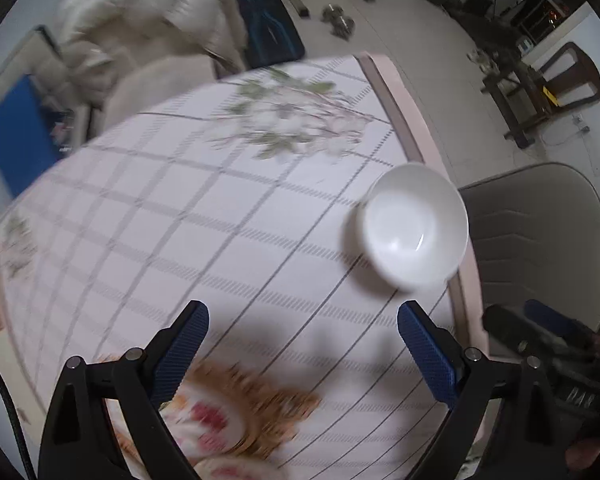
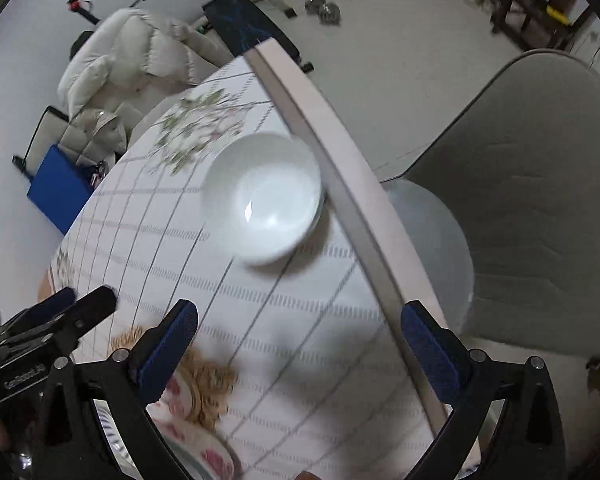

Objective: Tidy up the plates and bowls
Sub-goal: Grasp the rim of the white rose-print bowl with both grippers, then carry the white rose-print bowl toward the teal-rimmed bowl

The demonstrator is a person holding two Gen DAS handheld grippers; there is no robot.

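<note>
White bowl (image 1: 414,228) sits near table (image 1: 220,216) edge, beside grey chair (image 1: 540,240). Left gripper (image 1: 302,346) wide apart, holds nothing. Right gripper (image 2: 300,342) wide apart too, nothing inside.

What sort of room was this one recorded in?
Probably a living or dining room at home: a table under a flowered checked cloth, a white bowl on it, a padded chair beside it, and a cream armchair behind.

A plain white bowl (image 2: 262,200) stands upright and empty on the checked tablecloth, close to the table's edge. Flower-patterned plates (image 1: 212,424) lie blurred at the near edge of the table.
</note>
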